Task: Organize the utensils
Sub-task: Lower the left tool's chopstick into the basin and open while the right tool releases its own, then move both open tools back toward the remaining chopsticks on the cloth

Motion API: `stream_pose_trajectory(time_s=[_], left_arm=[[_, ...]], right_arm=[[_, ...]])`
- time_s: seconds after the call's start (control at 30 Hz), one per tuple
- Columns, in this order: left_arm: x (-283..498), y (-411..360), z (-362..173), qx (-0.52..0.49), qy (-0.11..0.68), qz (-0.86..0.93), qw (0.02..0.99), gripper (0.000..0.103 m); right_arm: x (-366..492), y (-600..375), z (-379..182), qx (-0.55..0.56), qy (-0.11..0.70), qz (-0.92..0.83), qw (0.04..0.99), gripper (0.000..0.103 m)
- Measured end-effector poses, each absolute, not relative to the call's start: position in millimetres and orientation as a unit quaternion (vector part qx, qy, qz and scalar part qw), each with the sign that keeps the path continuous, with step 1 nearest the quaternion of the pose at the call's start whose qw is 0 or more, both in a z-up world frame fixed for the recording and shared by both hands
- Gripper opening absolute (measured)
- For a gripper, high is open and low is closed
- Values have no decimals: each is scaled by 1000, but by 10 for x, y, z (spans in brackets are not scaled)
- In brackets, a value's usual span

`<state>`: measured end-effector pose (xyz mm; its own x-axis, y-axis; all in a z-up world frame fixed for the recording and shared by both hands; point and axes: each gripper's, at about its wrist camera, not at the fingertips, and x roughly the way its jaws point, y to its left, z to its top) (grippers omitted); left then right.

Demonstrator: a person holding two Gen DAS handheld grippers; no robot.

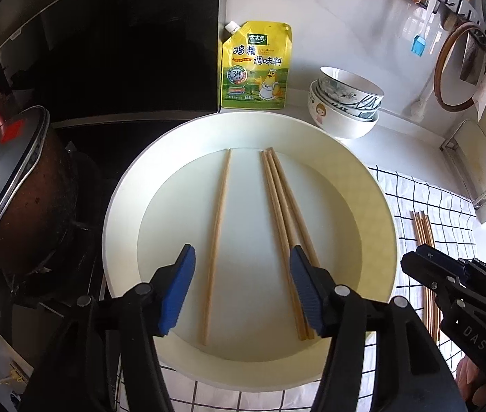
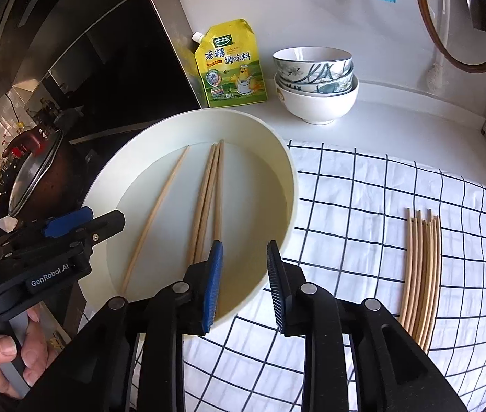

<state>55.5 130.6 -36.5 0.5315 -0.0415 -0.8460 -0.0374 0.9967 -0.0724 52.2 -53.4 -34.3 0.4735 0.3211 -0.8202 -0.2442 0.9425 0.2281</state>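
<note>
Both grippers' jaws gape empty over the basin (image 1: 373,185); only right wrist view shows the spare chopsticks (image 2: 421,274) whole.

White counter (image 2: 397,110) — a checked cloth (image 2: 346,206), a round basin (image 2: 277,144), stacked bowls (image 2: 315,79), a yellow pouch (image 2: 232,68) — seemingly leaning on the wall.

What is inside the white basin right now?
Four chopsticks lie flat on the floor of the white basin: one alone, three bunched together. Gripper fingers cover their near ends.
</note>
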Motion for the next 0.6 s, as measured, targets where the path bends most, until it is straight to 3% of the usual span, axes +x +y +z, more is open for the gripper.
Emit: stream_pose_trajectory(time_s=[0.33,0.6], left_arm=[[412,785,-271,-37,480,-19,877,70],[310,265,-298,-27,482,-45,875,74]], right_arm=[[292,-1149,-315,47,475,135,869,41],[98,-1784,-392,63,474,92,874,50]])
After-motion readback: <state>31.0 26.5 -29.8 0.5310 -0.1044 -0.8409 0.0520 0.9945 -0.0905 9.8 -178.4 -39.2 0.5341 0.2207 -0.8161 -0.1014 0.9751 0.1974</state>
